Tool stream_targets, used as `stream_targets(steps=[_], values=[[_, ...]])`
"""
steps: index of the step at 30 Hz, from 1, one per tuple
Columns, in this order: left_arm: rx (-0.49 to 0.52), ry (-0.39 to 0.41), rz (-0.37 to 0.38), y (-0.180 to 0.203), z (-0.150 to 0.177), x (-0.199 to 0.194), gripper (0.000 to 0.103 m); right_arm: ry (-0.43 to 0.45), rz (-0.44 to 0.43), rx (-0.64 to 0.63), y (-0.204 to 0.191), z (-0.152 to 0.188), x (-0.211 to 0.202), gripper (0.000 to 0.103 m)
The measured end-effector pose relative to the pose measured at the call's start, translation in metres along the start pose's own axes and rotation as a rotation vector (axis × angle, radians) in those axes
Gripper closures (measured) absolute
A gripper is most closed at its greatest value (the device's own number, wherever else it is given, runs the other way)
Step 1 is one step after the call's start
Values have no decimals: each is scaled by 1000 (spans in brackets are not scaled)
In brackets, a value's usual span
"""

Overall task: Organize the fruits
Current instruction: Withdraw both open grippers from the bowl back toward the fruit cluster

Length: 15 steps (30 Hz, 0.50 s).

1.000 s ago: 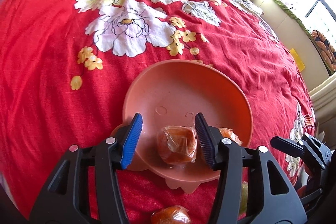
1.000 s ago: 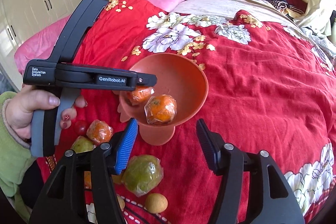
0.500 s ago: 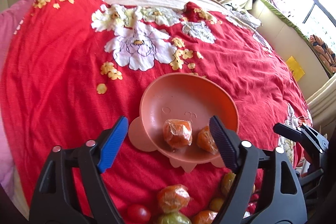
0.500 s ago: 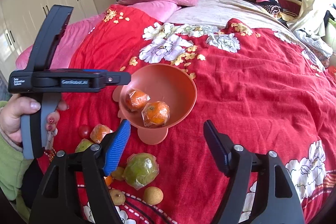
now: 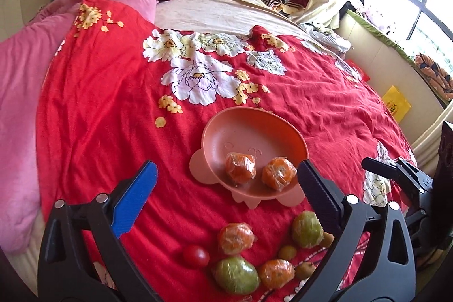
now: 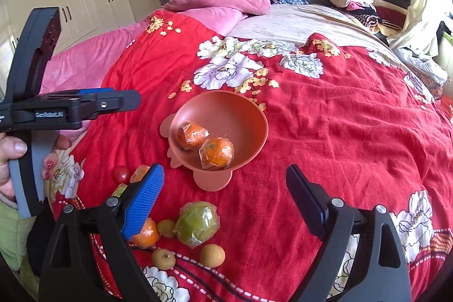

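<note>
Right wrist view: I am holding my right gripper (image 6: 223, 197) and left gripper (image 5: 226, 186) wide and empty, jaws just opened; two plastic-wrapped oranges (image 6: 216, 153) are sitting in the salmon-pink plastic bowl (image 6: 254, 115). Next, I should be straddling the wrapped green fruit (image 6: 196, 222) squarely, squeezing gently.

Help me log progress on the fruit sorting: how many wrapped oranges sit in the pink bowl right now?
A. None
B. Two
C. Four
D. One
B: two wrapped oranges lie side by side in the pink bowl; the rest of the fruit is on the red bedspread.
</note>
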<state>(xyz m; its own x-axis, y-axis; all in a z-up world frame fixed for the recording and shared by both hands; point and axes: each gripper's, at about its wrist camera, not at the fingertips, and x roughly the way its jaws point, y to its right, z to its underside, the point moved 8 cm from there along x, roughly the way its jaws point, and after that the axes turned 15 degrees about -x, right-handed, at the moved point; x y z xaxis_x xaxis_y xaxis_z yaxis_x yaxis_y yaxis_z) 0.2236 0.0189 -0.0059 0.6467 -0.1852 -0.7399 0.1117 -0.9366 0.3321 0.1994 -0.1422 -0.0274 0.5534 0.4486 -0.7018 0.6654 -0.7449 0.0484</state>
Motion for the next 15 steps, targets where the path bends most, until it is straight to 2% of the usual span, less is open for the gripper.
stream_targets(steps=[15], values=[[1,5,-39,-15,30,-19,10,-2,-6,-13,-12,6,-11,11]])
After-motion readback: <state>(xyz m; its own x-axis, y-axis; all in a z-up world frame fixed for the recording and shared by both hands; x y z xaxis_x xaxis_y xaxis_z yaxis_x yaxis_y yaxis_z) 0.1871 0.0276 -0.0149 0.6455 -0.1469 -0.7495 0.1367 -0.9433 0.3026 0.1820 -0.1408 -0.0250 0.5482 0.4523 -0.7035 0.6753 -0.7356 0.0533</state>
